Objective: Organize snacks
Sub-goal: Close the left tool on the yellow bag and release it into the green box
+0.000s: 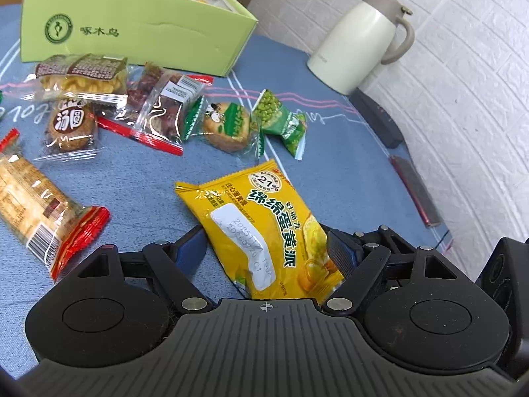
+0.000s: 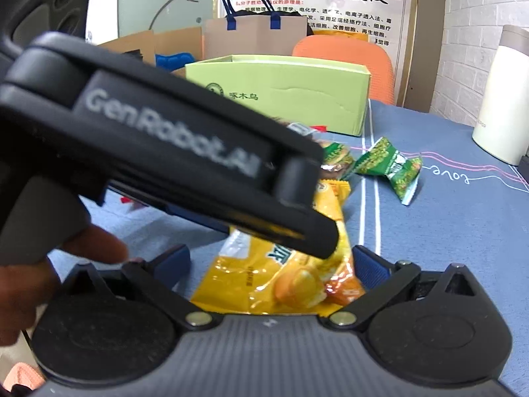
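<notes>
The blue tablecloth (image 1: 139, 185) is carrying everything, and the green box (image 1: 132, 33) is standing open at its far side, with a white jug (image 1: 357, 39) well apart to the right. Loose snacks are lying in front of the box: a cracker pack (image 1: 39, 211), a round cake (image 1: 228, 125), a green pea packet (image 1: 284, 122). The yellow pie packet (image 1: 264, 228) is lying nearest, between the fingers of both grippers. The left gripper (image 1: 264, 248) is standing released around its lower half, one pad close to the edge. The right gripper (image 2: 271, 264) is also spread wide around the bottom end, not pressing. I think only one gripper should be closing, on the flat middle, gently, so the cake inside is not getting crushed.
</notes>
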Motion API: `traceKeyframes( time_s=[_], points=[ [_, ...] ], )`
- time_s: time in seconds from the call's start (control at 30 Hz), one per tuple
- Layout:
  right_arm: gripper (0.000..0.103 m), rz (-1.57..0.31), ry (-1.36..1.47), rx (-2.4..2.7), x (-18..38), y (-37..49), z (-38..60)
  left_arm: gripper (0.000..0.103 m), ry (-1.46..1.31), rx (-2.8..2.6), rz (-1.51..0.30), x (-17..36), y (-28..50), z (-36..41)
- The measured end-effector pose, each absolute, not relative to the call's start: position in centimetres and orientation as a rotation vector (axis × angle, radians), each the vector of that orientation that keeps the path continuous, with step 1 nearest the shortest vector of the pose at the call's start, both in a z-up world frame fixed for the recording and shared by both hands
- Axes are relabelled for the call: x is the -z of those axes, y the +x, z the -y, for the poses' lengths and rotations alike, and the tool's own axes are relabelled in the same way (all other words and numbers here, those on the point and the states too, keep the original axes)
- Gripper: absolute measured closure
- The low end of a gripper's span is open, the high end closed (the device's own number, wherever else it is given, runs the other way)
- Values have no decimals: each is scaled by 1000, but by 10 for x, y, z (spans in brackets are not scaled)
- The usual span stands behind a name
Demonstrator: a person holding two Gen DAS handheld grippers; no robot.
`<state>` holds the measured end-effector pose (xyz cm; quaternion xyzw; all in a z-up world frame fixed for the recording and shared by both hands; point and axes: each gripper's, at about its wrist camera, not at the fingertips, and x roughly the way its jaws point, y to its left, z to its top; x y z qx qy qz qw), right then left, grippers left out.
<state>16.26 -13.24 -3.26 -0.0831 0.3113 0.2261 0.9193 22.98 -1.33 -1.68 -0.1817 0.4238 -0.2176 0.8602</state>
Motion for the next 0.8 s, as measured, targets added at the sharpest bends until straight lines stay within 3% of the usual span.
traceKeyframes(
  time_s=[0.07, 0.1, 0.13, 0.2, 0.5, 0.8],
  points=[
    [2, -642, -165, -480, 33, 164, 132, 38, -392, 469, -886, 17, 231, 12],
    [4, -640, -174, -487, 32, 164, 130, 47, -390, 474, -885, 18, 232, 12],
    [5, -636, -198, -484, 31, 165, 126, 70, -383, 471, -892, 19, 233, 12],
    [23, -624, -245, -479, 22, 167, 119, 77, -386, 461, -886, 16, 234, 8],
    [24, -467, -326, -561, -33, 243, 92, 77, -462, 418, -765, -52, 284, -38],
    [24, -398, -354, -636, -69, 390, 49, 76, -393, 290, -652, -112, 406, -78]
  ],
)
